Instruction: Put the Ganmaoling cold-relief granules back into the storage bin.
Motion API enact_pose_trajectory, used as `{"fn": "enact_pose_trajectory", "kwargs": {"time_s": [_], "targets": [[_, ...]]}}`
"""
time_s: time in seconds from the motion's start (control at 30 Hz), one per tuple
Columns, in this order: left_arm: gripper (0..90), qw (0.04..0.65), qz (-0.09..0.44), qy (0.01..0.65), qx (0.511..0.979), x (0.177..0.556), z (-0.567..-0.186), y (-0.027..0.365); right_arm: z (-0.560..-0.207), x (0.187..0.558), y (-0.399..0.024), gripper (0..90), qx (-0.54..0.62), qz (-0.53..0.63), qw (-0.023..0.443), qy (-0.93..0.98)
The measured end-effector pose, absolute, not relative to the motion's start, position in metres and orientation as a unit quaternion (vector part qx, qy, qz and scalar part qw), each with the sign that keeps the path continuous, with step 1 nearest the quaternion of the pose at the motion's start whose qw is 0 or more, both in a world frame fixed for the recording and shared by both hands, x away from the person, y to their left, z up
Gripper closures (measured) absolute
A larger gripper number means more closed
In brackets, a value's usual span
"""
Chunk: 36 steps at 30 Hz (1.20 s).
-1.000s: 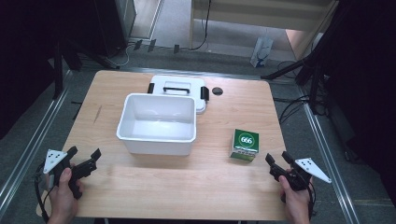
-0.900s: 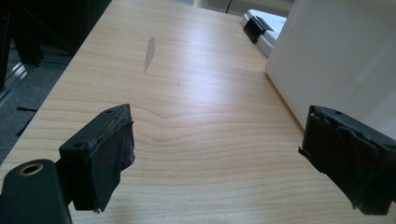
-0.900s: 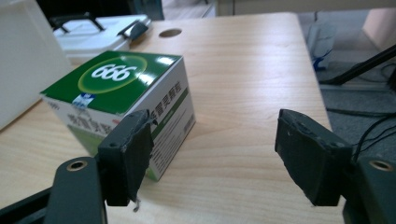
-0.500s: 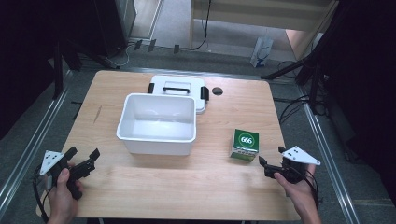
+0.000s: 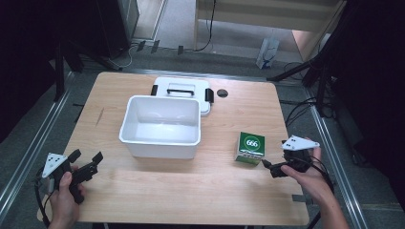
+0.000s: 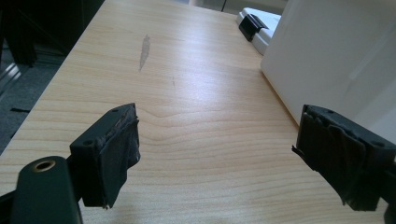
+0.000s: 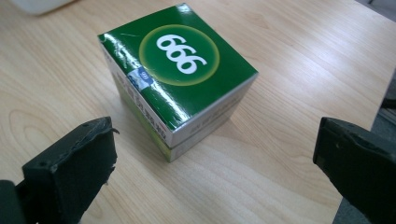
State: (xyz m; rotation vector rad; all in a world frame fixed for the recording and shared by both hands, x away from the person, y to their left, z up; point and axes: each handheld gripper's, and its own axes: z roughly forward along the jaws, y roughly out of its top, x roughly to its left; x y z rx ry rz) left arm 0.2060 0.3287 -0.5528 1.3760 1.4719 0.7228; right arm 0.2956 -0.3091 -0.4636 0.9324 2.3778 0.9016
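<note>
A green carton (image 5: 250,147) marked 666 stands on the wooden table (image 5: 191,191), right of a white open bin (image 5: 162,125). My right gripper (image 5: 269,168) hovers just right of the carton and points at it. In the right gripper view the carton (image 7: 182,79) lies just ahead of my right gripper (image 7: 219,140). Its jaws have just been opening and stand wide apart, with neither pad touching the carton. My left gripper (image 5: 87,159) is open at the front left, and my left gripper (image 6: 219,128) holds nothing, with the bin's wall (image 6: 336,56) ahead to the right.
The bin's white lid (image 5: 181,90) with black clasps lies flat behind the bin, and a corner of the lid (image 6: 257,23) shows far off. A small black disc (image 5: 222,93) sits at the back. The table's right edge runs close by my right hand.
My right gripper has risen and swung left toward the green carton, and its jaws have opened wide. The left gripper has stayed put.
</note>
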Motion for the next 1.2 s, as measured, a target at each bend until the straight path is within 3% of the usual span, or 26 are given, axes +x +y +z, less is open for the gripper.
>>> {"fn": "enact_pose_trajectory", "kwargs": {"time_s": [0.3,0.6,0.87,1.0,1.2], "targets": [[11.4,0.474,0.298,0.595,0.577,0.206,-0.552,0.326,-0.449,0.315,-0.296,0.0,0.288,0.279,0.194,0.895],[1.1,0.466,0.297,0.597,0.582,0.207,-0.552,0.325,-0.437,0.329,-0.282,0.0,0.237,0.230,0.150,0.932],[0.0,0.457,0.299,0.601,0.584,0.207,-0.552,0.325,-0.427,0.345,-0.264,0.8,0.200,0.184,0.117,0.955],[0.0,0.456,0.298,0.602,0.583,0.208,-0.552,0.325,-0.419,0.353,-0.254,2.3,0.180,0.150,0.117,0.965],[0.0,0.451,0.300,0.604,0.585,0.208,-0.552,0.325,-0.408,0.362,-0.240,12.3,0.153,0.113,0.099,0.977]]}}
